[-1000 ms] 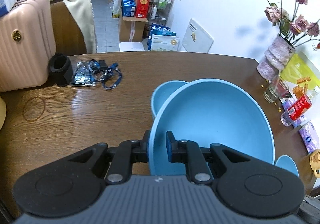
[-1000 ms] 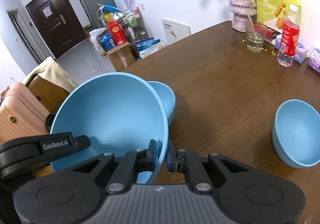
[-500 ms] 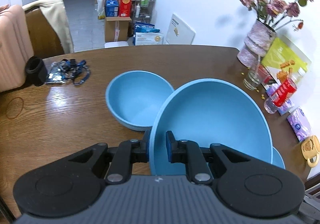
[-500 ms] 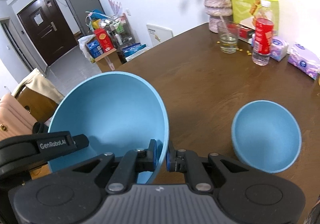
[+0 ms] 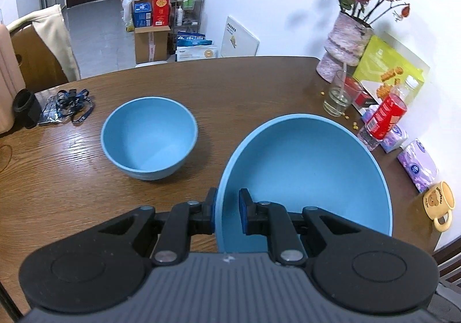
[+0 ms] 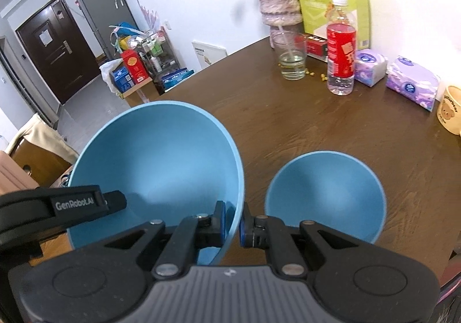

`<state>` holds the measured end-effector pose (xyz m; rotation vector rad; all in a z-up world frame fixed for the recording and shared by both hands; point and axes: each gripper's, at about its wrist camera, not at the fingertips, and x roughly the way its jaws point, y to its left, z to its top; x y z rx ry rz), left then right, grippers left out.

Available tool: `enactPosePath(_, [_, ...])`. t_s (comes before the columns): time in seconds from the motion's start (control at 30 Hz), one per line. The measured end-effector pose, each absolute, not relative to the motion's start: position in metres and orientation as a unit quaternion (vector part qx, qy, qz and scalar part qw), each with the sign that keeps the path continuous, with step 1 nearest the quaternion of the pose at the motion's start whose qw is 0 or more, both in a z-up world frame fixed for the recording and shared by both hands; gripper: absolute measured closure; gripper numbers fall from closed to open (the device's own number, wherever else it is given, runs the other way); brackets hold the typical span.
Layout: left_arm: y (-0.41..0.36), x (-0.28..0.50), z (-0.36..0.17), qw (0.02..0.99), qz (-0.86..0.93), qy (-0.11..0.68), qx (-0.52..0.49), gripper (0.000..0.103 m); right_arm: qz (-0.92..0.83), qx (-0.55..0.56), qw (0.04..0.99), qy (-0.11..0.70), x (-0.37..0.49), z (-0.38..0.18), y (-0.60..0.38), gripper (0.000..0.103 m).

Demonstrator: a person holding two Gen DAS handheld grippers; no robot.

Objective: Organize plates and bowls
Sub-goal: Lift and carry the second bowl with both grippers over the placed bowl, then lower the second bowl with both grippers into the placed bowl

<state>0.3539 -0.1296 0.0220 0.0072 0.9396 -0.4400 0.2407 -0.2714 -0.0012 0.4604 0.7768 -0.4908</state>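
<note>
1. Above the brown wood table [image 5: 259,86], both grippers, left [image 5: 227,212] and right [image 6: 232,220], pinch the big bowl [image 5: 305,178] by its rim.
2. Two smaller bowls sit below: one [image 5: 149,135] left, one [image 6: 324,196] right.
3. Vase [image 6: 281,10], glass [image 6: 289,56], bottle [image 6: 340,49] line the wall side.

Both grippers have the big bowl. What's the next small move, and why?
Probably carry the big bowl rightward over the small bowl and lower it. Both the left gripper and right gripper clamp its rim, and it hangs just left of that bowl.

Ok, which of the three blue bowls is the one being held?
The largest bowl: the left claw and right claw each pinch its rim. The two smaller bowls, one left and one right, sit free on the table.
</note>
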Motion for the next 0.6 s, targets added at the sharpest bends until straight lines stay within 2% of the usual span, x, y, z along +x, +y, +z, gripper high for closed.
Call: enactPosePath(0.6, [-0.198,0.331,0.01,0.858,-0.239,0.454,0.02,0.087,-0.267,0.239,0.86,0.364,0.209,-0.009,-0.337,0.094])
